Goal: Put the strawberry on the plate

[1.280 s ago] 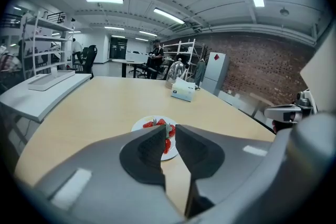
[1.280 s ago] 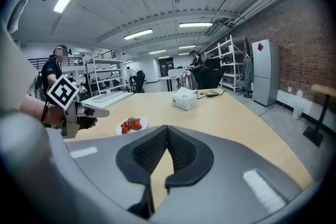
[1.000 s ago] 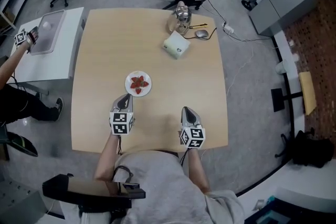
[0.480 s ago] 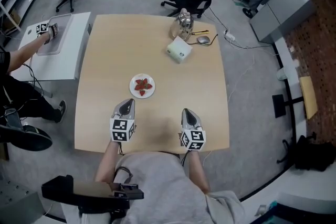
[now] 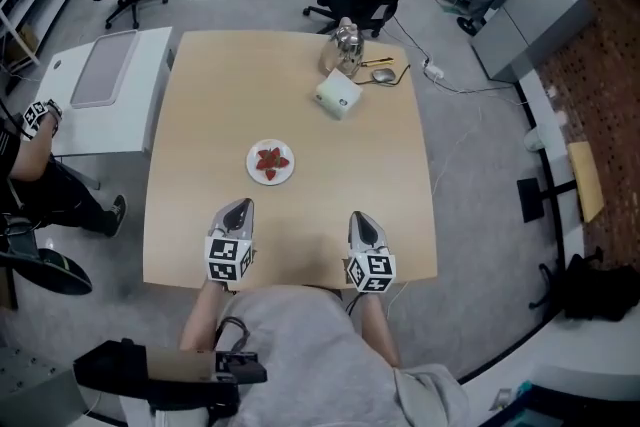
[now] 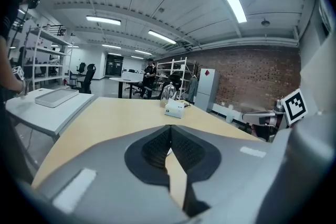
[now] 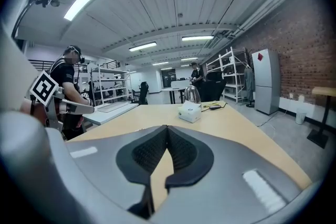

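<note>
A small white plate (image 5: 256, 173) lies near the middle of the wooden table (image 5: 330, 165), and red strawberries (image 5: 268, 160) rest on it. My left gripper (image 5: 240, 206) sits near the front edge, just short of the plate, its jaws shut with nothing between them. My right gripper (image 5: 361, 220) rests to the right at the same depth, also shut and empty. In the left gripper view the jaws (image 6: 169, 140) meet at the tips; in the right gripper view the jaws (image 7: 167, 139) meet too.
At the table's far side stand a white box (image 5: 339, 95), a glass dome-shaped jar (image 5: 344, 40) and a mouse (image 5: 384, 74) with a cable. A white side table (image 5: 120, 130) with a tray (image 5: 102, 68) stands left. Another person (image 5: 30, 165) with a marked gripper is at the left. Office chairs stand beyond.
My left gripper has drawn back a little from the plate and closed fully. The person at the left has pulled their gripper away from the tray. The right gripper stays put.
</note>
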Demonstrator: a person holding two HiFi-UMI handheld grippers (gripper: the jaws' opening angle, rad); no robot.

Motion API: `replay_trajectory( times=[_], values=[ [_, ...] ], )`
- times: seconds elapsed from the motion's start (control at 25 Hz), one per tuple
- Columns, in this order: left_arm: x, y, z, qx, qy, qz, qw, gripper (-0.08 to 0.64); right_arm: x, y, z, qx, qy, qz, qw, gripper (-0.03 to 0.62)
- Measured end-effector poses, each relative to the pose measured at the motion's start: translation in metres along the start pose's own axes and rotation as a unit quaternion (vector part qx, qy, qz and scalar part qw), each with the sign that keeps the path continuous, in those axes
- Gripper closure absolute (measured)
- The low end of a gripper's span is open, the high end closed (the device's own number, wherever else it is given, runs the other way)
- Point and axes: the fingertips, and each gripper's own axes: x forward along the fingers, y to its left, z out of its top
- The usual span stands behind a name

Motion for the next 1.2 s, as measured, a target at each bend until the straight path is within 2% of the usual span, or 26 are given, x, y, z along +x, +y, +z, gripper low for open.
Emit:
replay_trajectory(
  times=[0.44,0.8,1.2],
  values=[
    [-0.021,-0.006,-0.014,0.002,0.005,-0.001,1.0,0.54,-0.021,0.021,-0.012,0.004,0.005,0.017,1.0,0.584],
    [-0.029,-0.004,-0.011,0.005,-0.001,0.004,1.0,0.54,-0.028,0.032,-0.014,0.009,0.004,0.025,1.0,0.586],
    [-0.029,-0.003,-0.009,0.007,-0.007,0.003,0.9999,0.54,-0.029,0.029,-0.011,0.002,-0.002,0.01,1.0,0.586]
  ],
)
